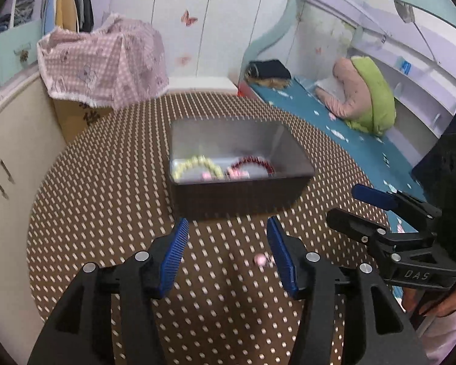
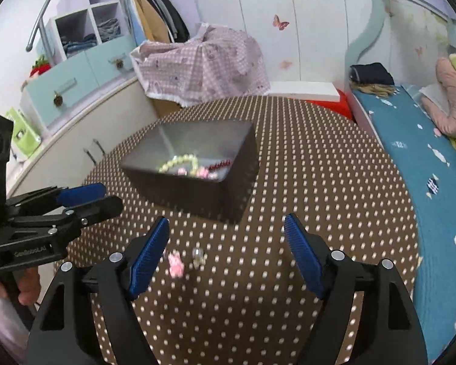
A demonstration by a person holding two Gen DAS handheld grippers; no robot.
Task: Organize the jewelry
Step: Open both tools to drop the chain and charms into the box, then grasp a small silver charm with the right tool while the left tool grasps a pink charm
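Here the pink trinket (image 2: 176, 264) lies on the table just beside both grippers' empty, parted jaws.

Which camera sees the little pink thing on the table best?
The right wrist view. There the little pink thing lies in plain sight on the dotted table, beside a small clear piece. In the left wrist view the pink thing is blurred and partly hidden behind a blue pad of the left tool.

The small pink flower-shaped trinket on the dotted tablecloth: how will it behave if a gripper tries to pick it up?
The small pink flower-shaped trinket looks tiny and light, so a pad could easily nudge it aside. It lies low on the brown dotted tablecloth, so pinching may be difficult. Blur hides its material.
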